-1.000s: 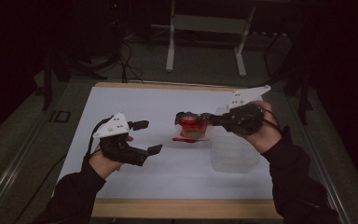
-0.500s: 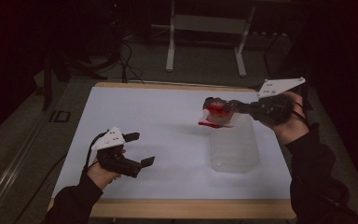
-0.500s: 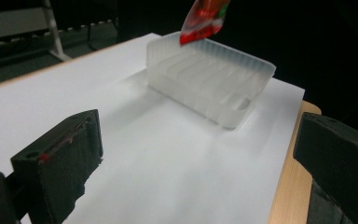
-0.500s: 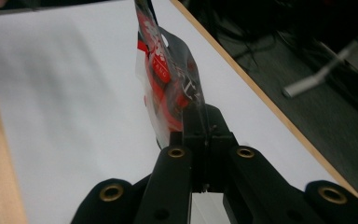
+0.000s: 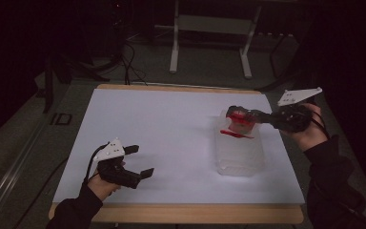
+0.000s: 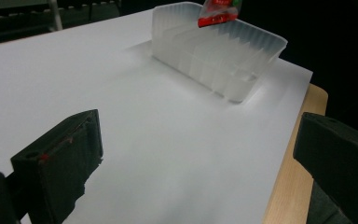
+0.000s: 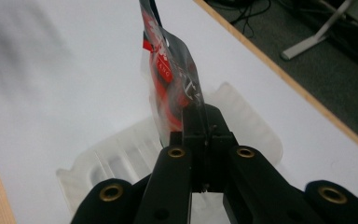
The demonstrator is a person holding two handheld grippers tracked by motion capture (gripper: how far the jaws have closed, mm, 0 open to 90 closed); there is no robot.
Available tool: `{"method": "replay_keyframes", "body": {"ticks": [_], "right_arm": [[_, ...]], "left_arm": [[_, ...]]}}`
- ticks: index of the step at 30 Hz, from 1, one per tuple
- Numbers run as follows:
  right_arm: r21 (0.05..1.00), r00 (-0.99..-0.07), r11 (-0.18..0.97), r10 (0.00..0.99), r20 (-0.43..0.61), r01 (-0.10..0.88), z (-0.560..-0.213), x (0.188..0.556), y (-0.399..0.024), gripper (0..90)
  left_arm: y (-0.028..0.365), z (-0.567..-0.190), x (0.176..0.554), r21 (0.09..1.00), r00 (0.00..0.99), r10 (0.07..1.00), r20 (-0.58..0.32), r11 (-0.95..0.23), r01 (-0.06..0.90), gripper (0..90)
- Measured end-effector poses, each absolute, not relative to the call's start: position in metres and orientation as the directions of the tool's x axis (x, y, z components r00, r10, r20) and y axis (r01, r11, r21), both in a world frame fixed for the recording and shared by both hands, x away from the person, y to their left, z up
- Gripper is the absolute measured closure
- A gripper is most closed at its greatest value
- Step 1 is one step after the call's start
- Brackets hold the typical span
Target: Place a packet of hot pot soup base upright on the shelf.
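Right gripper view has the right tongs [image 7: 200, 140] pinched on a thin, floppy red packet [image 7: 172, 79], light and crinkly, best held by its edge, above the clear bin [image 5: 238, 152]; left tongs [image 5: 136, 162] gape empty over the worktop [image 5: 171, 124].

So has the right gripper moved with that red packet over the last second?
Yes. The right gripper, shut on the red packet, has carried it rightward from the table's middle to over the far end of the clear plastic tray.

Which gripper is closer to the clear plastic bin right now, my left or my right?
Right. The right gripper, shut on a red packet, hangs directly over the clear plastic bin at its far end. The left gripper sits open, well off to the bin's left near the table's front edge.
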State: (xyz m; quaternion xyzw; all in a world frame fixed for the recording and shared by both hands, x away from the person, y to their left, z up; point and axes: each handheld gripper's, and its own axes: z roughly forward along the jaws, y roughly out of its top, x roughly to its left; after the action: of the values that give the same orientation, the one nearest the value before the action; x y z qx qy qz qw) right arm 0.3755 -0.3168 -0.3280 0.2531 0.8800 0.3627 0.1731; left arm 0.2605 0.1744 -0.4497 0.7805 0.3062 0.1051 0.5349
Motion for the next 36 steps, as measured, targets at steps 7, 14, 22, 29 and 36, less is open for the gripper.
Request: {"method": "replay_keyframes", "body": {"ticks": [7, 14, 22, 29, 36], "right_arm": [[0.709, -0.818, 0.617, 0.566, -0.100, 0.341, -0.347, 0.378, -0.328, 90.0], [0.697, -0.842, 0.647, 0.528, -0.115, 0.310, -0.359, 0.381, -0.326, 90.0], [0.693, -0.846, 0.659, 0.516, -0.134, 0.293, -0.360, 0.385, -0.321, 90.0], [0.671, -0.850, 0.678, 0.509, -0.134, 0.300, -0.366, 0.390, -0.315, 90.0], [0.671, -0.858, 0.675, 0.502, -0.113, 0.306, -0.382, 0.393, -0.312, 90.0]], "left_arm": [[0.177, -0.457, 0.262, 0.896, 0.783, 0.595, -0.180, -0.229, 0.380, 1.4], [0.177, -0.462, 0.262, 0.894, 0.781, 0.593, -0.194, -0.220, 0.390, 1.4], [0.179, -0.465, 0.263, 0.893, 0.777, 0.595, -0.205, -0.211, 0.397, 1.4], [0.179, -0.466, 0.262, 0.893, 0.777, 0.594, -0.208, -0.208, 0.398, 1.4], [0.179, -0.467, 0.262, 0.893, 0.777, 0.593, -0.209, -0.208, 0.399, 1.4]]}}
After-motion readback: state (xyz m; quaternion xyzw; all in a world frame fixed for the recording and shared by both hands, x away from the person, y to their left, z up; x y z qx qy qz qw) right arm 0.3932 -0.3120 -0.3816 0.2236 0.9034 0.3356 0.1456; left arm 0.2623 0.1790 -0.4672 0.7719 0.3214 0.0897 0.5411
